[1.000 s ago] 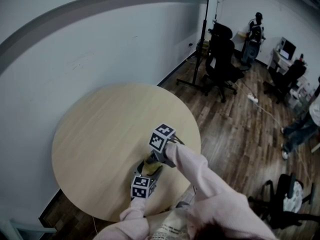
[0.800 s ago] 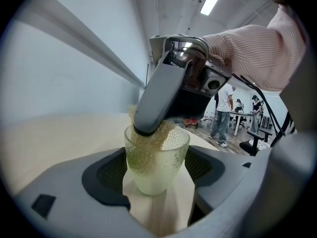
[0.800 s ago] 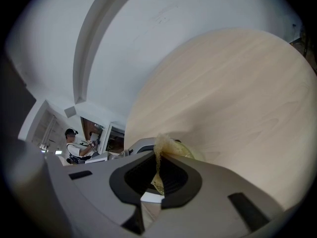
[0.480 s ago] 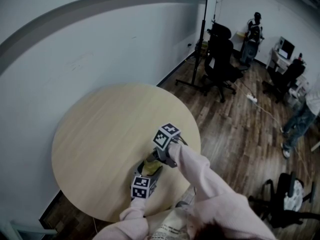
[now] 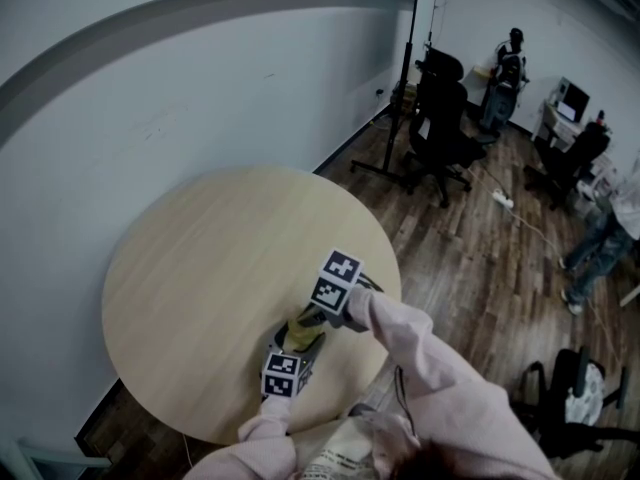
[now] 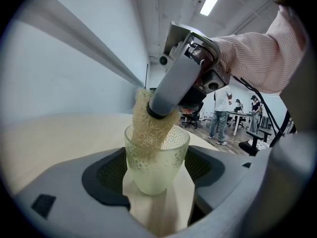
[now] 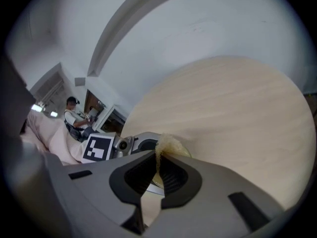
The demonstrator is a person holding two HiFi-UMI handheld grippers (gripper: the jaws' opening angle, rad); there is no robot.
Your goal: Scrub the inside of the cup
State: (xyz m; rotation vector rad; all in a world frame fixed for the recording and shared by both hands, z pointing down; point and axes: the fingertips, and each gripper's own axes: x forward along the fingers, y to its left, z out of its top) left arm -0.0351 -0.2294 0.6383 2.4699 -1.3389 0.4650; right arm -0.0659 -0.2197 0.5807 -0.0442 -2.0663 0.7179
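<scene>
Cup (image 6: pixel 157 155): clear, dimpled glass, upright, mouth open to the top; it sits over the near part of the round table (image 5: pixel 200 258), close to the person's body. I cannot tell whether its base rests on the wood.
Contents: a pale, net-like scrubber (image 6: pixel 147 129) is pushed down into the cup on its left side; its upper part sticks out above the rim.
Left gripper (image 6: pixel 156 171): its jaws stand wide and clasp the cup from both sides, the dark ribbed pads against the glass wall.
Right gripper (image 7: pixel 157 170): comes in from above and tilts down toward the cup's mouth; its jaws are nearly together, pinching the top of the scrubber between the pads.
Sleeve (image 5: pixel 430 358): pink, on the right arm, reaching over the table edge to the right gripper.
Table top: light wood, with only the cup and the two grippers over it.
Obstruction: in the head view the right gripper's marker cube (image 5: pixel 335 280) hides most of the cup's mouth.
Surroundings: grey wall (image 5: pixel 150 88) behind the table; dark plank floor (image 5: pixel 470 258) to the right; black office chairs (image 5: pixel 440 118) and a thin upright pole (image 5: pixel 408 58) well apart from the table; people (image 5: pixel 510 63) at the far desks.
</scene>
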